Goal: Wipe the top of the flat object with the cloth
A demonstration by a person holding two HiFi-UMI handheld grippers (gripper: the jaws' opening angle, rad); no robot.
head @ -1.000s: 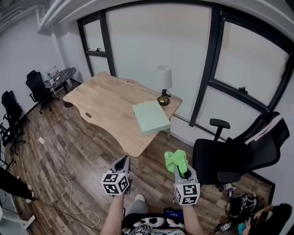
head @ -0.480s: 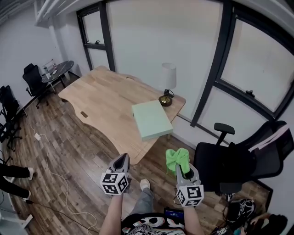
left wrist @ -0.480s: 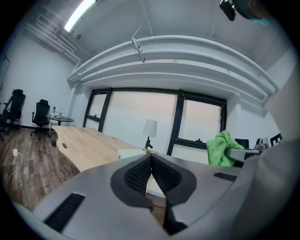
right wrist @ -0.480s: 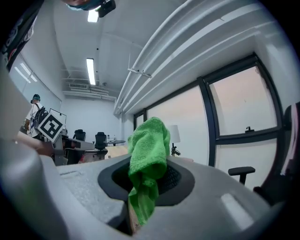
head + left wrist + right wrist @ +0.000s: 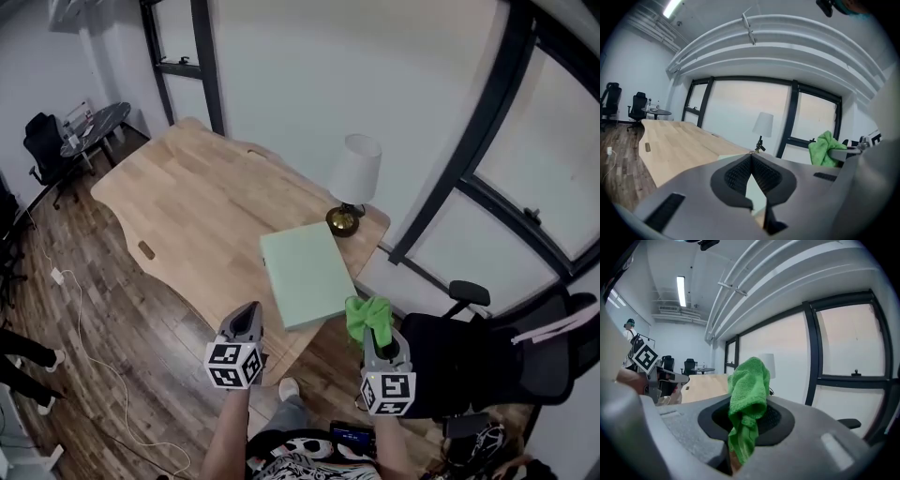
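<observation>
One left gripper [image 5: 249, 312], one right gripper [image 5: 374, 337], one cloth [image 5: 367, 314], one flat object [image 5: 305, 274], one lamp [image 5: 356, 173], one desk [image 5: 187, 206].

A large wooden desk [image 5: 187, 202] stood on the plank floor [image 5: 141, 337]. A lamp with a white shade [image 5: 355, 178] was on its far corner, near a dark window frame [image 5: 473, 141]. A black office chair [image 5: 469, 361] was at the right. A small round table [image 5: 94, 122] stood in the far left corner, and a white cable [image 5: 56, 277] lay on the floor.
</observation>
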